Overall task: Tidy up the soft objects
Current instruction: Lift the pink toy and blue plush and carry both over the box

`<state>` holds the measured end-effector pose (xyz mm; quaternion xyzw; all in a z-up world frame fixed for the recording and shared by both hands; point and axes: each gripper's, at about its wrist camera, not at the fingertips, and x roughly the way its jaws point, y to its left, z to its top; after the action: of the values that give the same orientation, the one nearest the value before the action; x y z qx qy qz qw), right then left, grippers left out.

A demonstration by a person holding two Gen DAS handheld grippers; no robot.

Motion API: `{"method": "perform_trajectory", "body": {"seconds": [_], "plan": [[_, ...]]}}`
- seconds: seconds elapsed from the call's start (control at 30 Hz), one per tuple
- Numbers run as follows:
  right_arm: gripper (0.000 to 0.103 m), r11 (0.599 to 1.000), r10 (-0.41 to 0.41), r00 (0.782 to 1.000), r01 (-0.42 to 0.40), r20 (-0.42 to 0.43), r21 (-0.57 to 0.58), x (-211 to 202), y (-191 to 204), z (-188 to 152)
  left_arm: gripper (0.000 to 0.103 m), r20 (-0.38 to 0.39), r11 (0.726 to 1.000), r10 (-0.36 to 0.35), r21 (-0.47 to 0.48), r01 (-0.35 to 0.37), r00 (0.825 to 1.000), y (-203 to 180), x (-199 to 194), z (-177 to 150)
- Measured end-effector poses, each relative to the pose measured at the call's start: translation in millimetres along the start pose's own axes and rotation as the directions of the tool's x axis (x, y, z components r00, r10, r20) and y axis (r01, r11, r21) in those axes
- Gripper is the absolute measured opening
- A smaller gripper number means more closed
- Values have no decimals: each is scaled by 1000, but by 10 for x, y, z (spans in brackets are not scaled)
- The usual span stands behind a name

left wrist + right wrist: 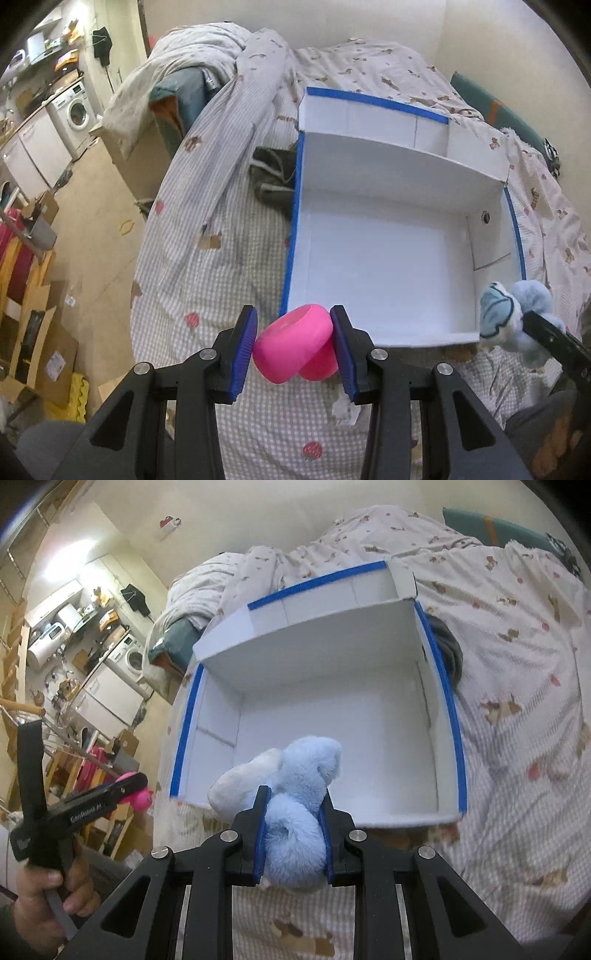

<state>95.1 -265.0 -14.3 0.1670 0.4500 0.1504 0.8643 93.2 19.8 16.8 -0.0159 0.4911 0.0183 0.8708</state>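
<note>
My left gripper is shut on a pink soft toy and holds it above the bed, just before the near left corner of a white cardboard box with blue-taped rims. My right gripper is shut on a light blue plush toy and holds it over the box's near wall. The box inside shows nothing in it. The blue plush also shows in the left wrist view, at the box's near right corner. The left gripper with the pink toy shows at the left of the right wrist view.
The box lies on a bed with a checked, bear-print duvet. A dark garment lies by the box's left side. A bunched quilt lies at the bed's far end. Left of the bed are floor, cardboard boxes and a washing machine.
</note>
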Motion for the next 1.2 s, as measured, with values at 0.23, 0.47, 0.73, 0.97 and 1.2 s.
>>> {"method": "perform_trajectory", "body": {"seconds": [0.23, 0.47, 0.73, 0.97, 1.2], "plan": [[25, 1000, -1, 1000, 1, 3, 12, 228, -22, 298, 37, 11, 999, -13, 30, 13, 1000, -188, 141, 253], [25, 1000, -4, 1000, 4, -3, 13, 544, -31, 566, 37, 24, 996, -22, 84, 20, 999, -432, 350, 508], [25, 1000, -4, 1000, 4, -28, 0, 876, -81, 646, 37, 19, 992, -23, 127, 21, 1000, -660, 681, 719], [25, 999, -20, 996, 17, -90, -27, 1150, -133, 558, 37, 3, 994, -34, 106, 33, 999, -676, 952, 713], [25, 998, -59, 989, 56, -135, -23, 1335, -183, 514, 37, -32, 996, -36, 84, 39, 999, -640, 1192, 663]]}}
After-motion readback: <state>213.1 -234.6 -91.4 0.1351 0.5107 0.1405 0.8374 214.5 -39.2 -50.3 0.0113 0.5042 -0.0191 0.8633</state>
